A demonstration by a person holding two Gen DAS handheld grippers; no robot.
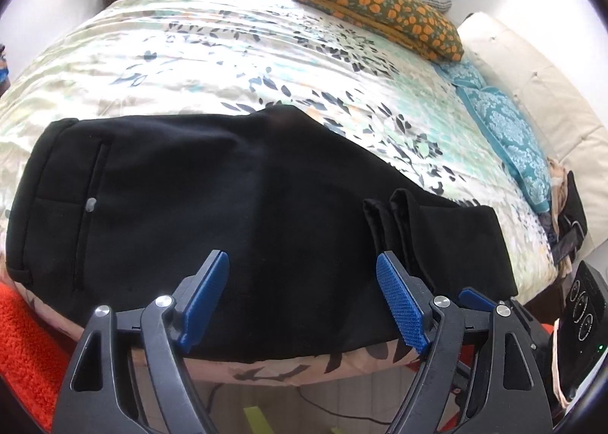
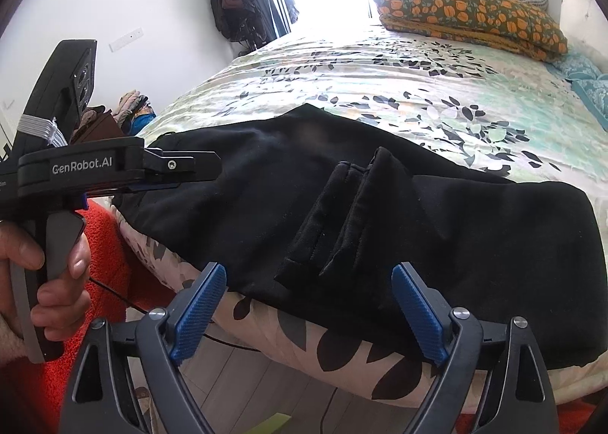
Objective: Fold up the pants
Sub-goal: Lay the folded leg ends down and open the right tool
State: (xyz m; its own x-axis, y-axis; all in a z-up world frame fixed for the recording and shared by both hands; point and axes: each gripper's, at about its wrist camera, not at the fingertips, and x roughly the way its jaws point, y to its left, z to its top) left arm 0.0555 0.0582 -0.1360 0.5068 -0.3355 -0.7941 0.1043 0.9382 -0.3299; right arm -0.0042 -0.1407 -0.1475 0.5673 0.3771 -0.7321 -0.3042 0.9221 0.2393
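Looking down, I see the black pants [image 1: 228, 183] folded on the bed [image 1: 212, 50] near its front edge, with the leg hems [image 2: 334, 221] lying on top. My left claw [image 1: 302, 301] is spread above the pants, holding nothing. My right claw [image 2: 307, 312] is spread too, empty, just before the hems

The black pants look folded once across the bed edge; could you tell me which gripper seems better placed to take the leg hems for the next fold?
Probably the right gripper: it is open, and the leg hems lie directly ahead between its fingers. The left gripper, also open, faces the mid-section of the black pants.
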